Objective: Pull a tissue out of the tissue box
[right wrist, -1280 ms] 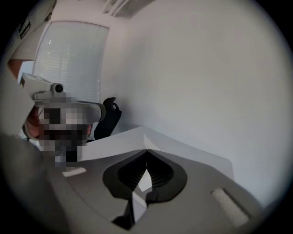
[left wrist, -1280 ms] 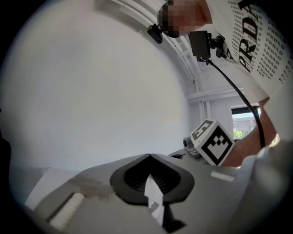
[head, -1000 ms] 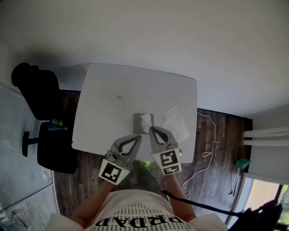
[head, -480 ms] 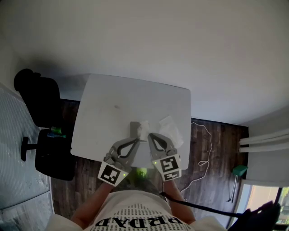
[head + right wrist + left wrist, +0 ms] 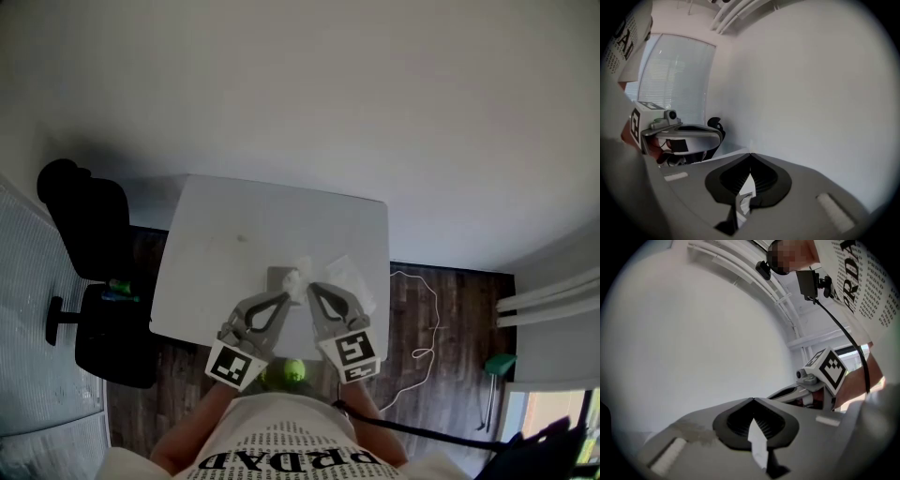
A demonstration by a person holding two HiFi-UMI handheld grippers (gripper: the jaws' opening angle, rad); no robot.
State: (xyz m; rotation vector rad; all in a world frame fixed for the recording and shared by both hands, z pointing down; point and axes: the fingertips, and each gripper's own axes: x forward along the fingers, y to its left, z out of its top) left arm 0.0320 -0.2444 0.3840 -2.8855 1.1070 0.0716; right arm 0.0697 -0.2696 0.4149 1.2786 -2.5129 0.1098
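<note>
The grey tissue box (image 5: pixel 278 278) stands on the white table (image 5: pixel 225 253) near its front edge. A white tissue (image 5: pixel 300 274) sticks up out of it, between the tips of both grippers. My right gripper (image 5: pixel 310 288) (image 5: pixel 750 154) is shut, with crumpled tissue (image 5: pixel 746 194) caught between its pads. My left gripper (image 5: pixel 289 293) (image 5: pixel 752 400) is also shut tip to tip, and a white strip of tissue (image 5: pixel 758 446) shows between its pads. Both grippers are held close side by side above the box.
Loose white tissues (image 5: pixel 351 277) lie on the table right of the box. A black office chair (image 5: pixel 89 220) stands left of the table. A green ball (image 5: pixel 293 371) is by my body. A white cable (image 5: pixel 424 323) runs over the wooden floor at right.
Both grippers have risen together, the right a little more. The tissue between their tips stands higher out of the box than before.
</note>
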